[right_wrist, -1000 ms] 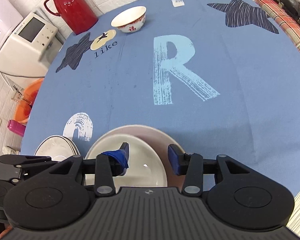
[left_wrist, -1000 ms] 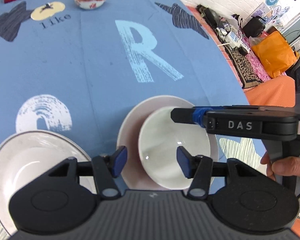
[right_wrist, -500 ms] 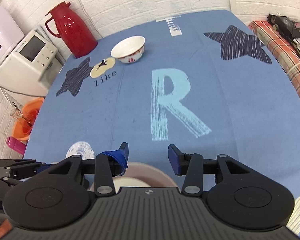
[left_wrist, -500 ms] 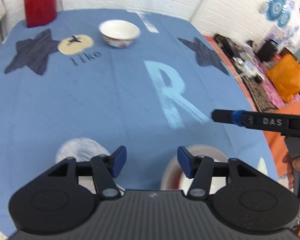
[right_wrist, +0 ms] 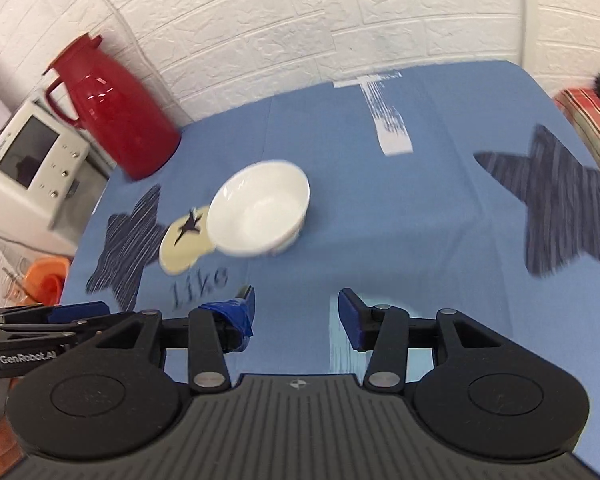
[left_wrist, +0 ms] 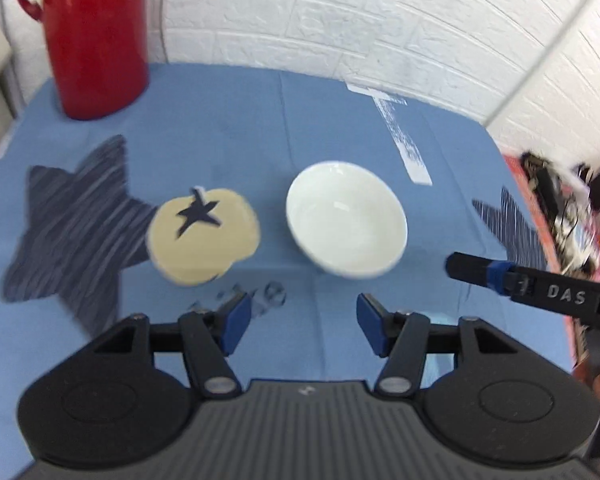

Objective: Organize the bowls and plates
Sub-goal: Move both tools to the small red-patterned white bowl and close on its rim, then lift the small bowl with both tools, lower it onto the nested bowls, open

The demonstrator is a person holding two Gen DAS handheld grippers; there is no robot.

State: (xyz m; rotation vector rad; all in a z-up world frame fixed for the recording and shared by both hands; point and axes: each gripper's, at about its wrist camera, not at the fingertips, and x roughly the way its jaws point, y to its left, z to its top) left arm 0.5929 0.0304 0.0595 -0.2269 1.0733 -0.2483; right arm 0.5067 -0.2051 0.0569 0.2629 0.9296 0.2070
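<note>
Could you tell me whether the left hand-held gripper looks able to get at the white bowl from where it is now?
Probably yes: the left hand-held gripper is open and empty, and only bare blue tablecloth lies between it and the white bowl just ahead.

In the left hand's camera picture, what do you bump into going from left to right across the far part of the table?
Red jug → dark striped star → cream apple shape → white bowl → white painted stripe → tip of the right gripper.
</note>
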